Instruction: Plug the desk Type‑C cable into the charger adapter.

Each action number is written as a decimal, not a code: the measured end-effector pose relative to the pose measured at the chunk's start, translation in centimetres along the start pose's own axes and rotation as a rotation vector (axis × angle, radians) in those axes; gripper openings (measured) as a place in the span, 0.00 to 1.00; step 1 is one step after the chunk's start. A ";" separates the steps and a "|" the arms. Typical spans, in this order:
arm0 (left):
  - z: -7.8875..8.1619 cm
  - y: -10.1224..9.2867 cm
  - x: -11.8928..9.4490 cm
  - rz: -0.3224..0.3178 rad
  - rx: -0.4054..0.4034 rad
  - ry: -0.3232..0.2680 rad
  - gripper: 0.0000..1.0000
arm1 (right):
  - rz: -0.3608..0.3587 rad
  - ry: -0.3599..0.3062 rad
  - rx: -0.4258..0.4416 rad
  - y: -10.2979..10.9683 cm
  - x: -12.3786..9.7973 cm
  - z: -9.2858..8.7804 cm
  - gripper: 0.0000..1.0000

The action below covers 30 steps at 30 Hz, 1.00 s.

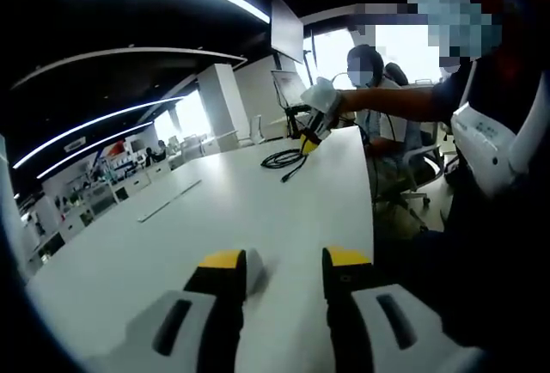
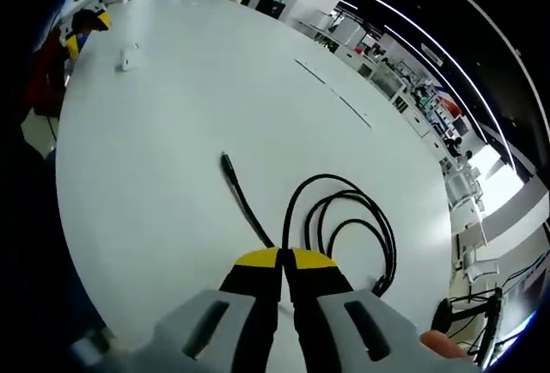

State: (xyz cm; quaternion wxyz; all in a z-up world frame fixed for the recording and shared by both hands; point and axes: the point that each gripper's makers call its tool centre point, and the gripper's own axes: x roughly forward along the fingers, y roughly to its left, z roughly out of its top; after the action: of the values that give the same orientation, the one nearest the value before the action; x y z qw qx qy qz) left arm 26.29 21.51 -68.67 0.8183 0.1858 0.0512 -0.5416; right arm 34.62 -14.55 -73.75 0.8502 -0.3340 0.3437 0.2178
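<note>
A black Type-C cable (image 2: pixel 344 218) lies coiled on the white table (image 2: pixel 172 132), its plug end (image 2: pixel 225 161) stretched out straight. My right gripper (image 2: pixel 282 259) has its jaws pressed together on the cable where that straight run meets the coil. In the left gripper view the same coil (image 1: pixel 282 159) lies at the table's far end, with the right gripper (image 1: pixel 309 139) in a gloved hand on it. A small white charger adapter (image 2: pixel 126 58) stands far off, near the left gripper (image 2: pixel 86 31). My left gripper (image 1: pixel 286 259) hangs open over the table (image 1: pixel 215 210) with nothing between its jaws.
A seated person (image 1: pixel 378 107) and an office chair (image 1: pixel 421 162) are beyond the table's far end, with a monitor (image 1: pixel 286 27) above. Two thin slots (image 2: pixel 339 96) run along the table's middle. A black stand (image 2: pixel 468 313) is past the coil.
</note>
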 end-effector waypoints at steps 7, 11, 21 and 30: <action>0.1 0.0 -0.2 -0.001 0.002 -0.004 0.35 | 0.023 -0.005 -0.018 1.9 -0.5 0.8 0.02; 0.1 0.0 -0.3 0.001 0.001 -0.004 0.35 | 0.032 -0.007 -0.029 2.6 -0.6 1.0 0.02; 0.1 -0.1 -0.6 0.006 0.001 -0.008 0.35 | 0.033 -0.020 -0.049 3.4 -0.9 1.9 0.02; 0.1 -0.2 -0.8 0.007 0.002 -0.010 0.35 | 0.037 -0.019 -0.129 3.5 -1.7 1.6 0.12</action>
State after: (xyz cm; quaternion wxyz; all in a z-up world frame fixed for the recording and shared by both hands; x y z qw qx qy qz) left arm 25.75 22.06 -68.47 0.8202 0.1841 0.0460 -0.5396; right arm 32.08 -11.26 -73.14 0.8260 -0.3794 0.3272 0.2584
